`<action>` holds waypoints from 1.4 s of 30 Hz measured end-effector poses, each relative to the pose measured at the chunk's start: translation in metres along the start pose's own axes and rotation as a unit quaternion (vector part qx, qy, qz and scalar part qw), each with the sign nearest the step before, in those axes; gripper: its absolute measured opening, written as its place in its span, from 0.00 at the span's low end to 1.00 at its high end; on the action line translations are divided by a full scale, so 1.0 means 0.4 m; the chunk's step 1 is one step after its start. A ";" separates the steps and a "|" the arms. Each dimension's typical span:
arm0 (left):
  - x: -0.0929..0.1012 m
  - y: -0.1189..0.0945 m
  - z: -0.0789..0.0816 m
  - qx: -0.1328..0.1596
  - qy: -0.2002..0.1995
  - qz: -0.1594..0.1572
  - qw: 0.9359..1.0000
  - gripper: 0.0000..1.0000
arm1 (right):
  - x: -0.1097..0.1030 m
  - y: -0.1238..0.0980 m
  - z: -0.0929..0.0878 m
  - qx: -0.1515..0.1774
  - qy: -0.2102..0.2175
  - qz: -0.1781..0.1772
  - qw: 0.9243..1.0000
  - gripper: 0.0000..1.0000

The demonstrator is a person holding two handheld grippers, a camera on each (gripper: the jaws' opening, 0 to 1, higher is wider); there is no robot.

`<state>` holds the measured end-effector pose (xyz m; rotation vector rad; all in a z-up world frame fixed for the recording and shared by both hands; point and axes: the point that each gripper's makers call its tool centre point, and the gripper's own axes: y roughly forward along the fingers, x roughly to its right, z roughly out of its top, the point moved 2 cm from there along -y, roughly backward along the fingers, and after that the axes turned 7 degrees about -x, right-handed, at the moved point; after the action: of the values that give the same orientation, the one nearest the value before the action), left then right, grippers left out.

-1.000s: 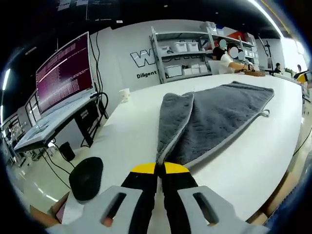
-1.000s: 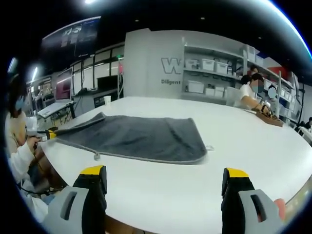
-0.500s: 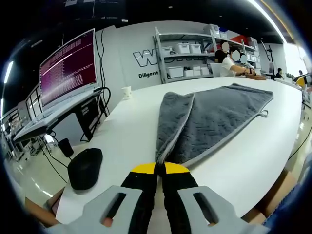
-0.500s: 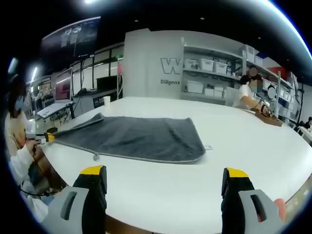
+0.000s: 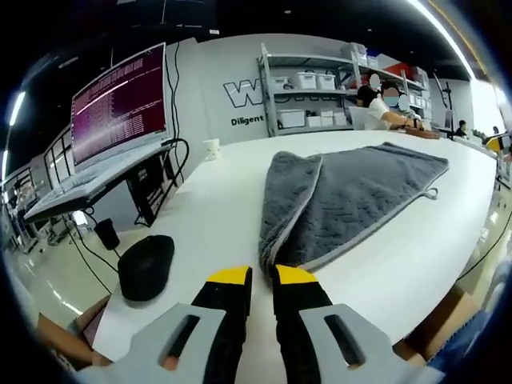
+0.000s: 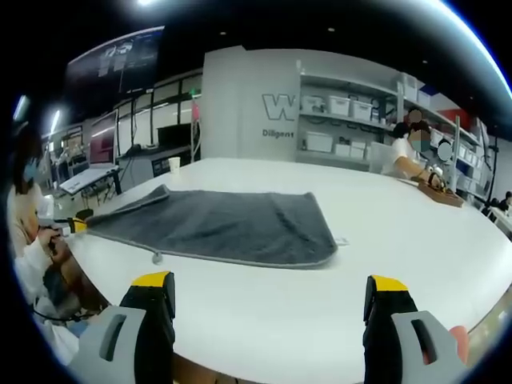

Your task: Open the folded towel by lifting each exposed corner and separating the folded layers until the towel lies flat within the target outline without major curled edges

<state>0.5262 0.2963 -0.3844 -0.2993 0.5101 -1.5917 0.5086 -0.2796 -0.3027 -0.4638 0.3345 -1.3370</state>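
My left gripper [image 5: 262,280] — jaws slightly parted — sits at the towel [image 5: 352,192] corner; its long axis runs straight ahead; my right gripper [image 6: 272,292], agape, stands farther.

Towel corner: the grey towel [image 5: 352,192] is tapering at 6 o'clock behind the left gripper [image 5: 262,276]; contact unclear.
Wall lettering [image 6: 280,108]: shelving is cutting it off at 3 o'clock.

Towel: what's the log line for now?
towel: partly folded on table | left tongs: barely open at corner | right tongs: open, off towel
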 end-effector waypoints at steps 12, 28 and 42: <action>0.059 -0.097 0.087 0.047 -0.015 -0.038 0.998 0.26 | 0.003 0.003 -0.010 -0.012 -0.004 -0.009 1.000 0.99; 0.184 -0.159 0.200 0.077 0.021 -0.093 0.992 0.52 | -0.005 -0.005 0.002 -0.001 -0.003 -0.001 1.000 0.98; 0.219 -0.167 0.193 0.052 0.026 -0.093 0.994 0.74 | -0.001 0.003 -0.003 -0.006 -0.004 -0.001 1.000 0.99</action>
<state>0.4973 0.2002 -0.2946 -0.2322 0.4483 -1.8053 0.5089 -0.2791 -0.3045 -0.4795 0.3362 -1.3354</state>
